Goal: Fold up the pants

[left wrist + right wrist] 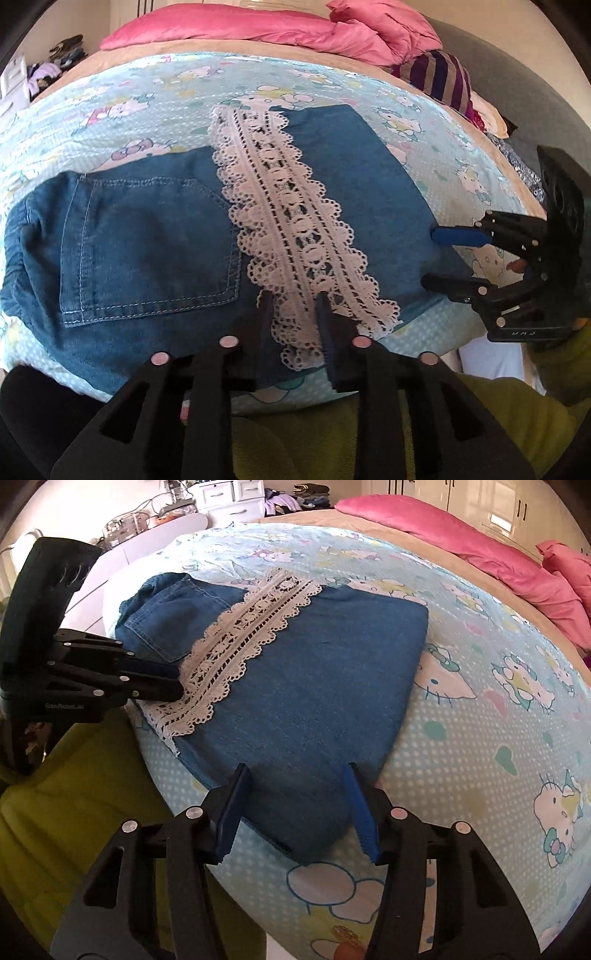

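Blue denim pants (147,240) (314,686) with a white lace band (291,236) (236,646) lie folded flat on the bed. A back pocket (155,251) faces up at the left end. My left gripper (291,302) is open, its fingers astride the lace at the near edge; it also shows in the right wrist view (173,681). My right gripper (295,771) is open over the near edge of the folded leg part; it also shows in the left wrist view (432,258). Neither holds anything.
The light blue cartoon-print sheet (129,92) (480,720) covers the bed. A pink duvet (258,26) (461,542) lies at the far side, a striped cushion (443,77) at the right. White drawers (229,494) stand beyond. A yellow-green garment (74,812) is close below.
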